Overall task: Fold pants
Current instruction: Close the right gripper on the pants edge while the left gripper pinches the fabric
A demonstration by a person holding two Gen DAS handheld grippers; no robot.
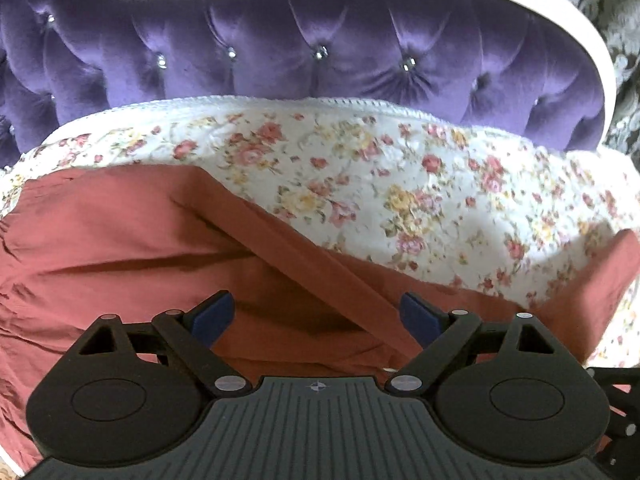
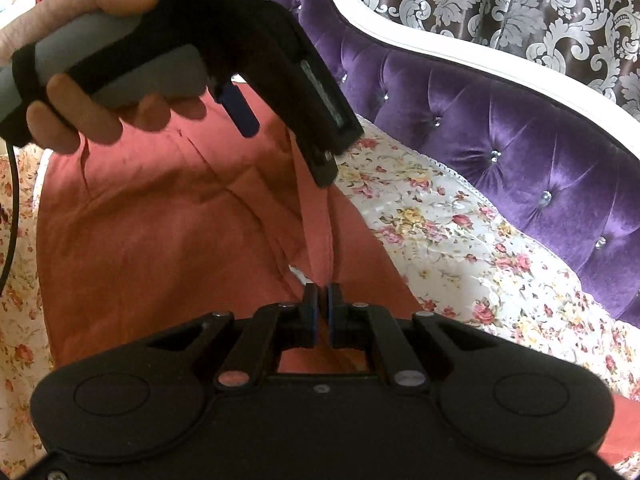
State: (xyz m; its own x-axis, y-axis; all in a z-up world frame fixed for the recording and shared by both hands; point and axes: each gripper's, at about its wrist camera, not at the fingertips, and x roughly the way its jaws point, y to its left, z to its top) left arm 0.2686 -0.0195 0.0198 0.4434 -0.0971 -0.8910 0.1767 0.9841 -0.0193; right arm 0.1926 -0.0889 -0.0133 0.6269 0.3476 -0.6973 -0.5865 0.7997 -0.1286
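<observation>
Two tongs: left gripper (image 1: 316,316) wide apart, empty; right gripper (image 2: 322,300) pinches pants (image 2: 160,216).
Risk: cloth slips out, fold flops crooked on bedspread (image 2: 460,232).

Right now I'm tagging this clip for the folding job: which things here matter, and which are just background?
For the job:
- pants
- right gripper, pinching a fold of them
- left gripper, open above them

Background:
- floral bedspread
- purple headboard
- patterned wallpaper
</observation>
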